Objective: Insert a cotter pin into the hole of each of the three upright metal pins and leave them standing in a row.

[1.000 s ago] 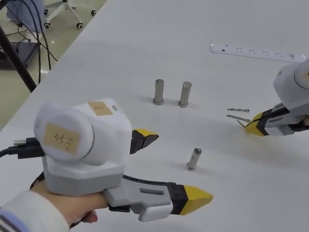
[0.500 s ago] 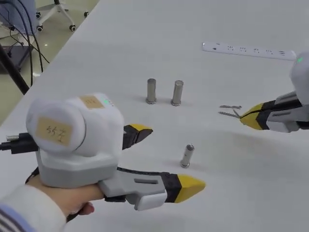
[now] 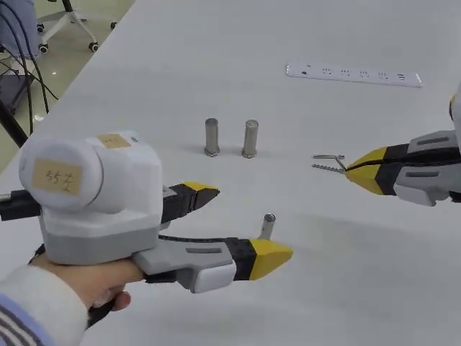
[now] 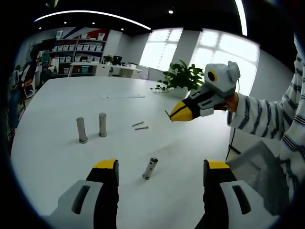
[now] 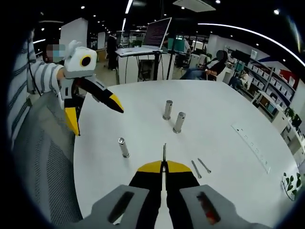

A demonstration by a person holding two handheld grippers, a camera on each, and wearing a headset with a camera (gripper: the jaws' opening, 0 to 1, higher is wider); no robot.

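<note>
while in right gripper point(image 5: 163, 164), cotter pin point(image 5: 164, 151) aloft

1. First pin point(image 3: 212, 137): upright on surface point(image 3: 216, 58), about midway across.
2. Second pin point(image 3: 250, 138): upright, just beside first pin, to its right.
3. Third pin point(image 3: 267, 225): standing nearer, apart from that pair, slightly right.
4. Two cotter pins point(image 3: 324, 156): lying side by side on surface, right of the pair.
5. Power strip point(image 3: 353, 74): behind everything, toward the right.

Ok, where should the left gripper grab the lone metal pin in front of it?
Grip the near pin low on its shaft, above the flared base, left gripper straight on, open jaws either side. It stands upright; that leaves the top free for the cotter pin.
</note>
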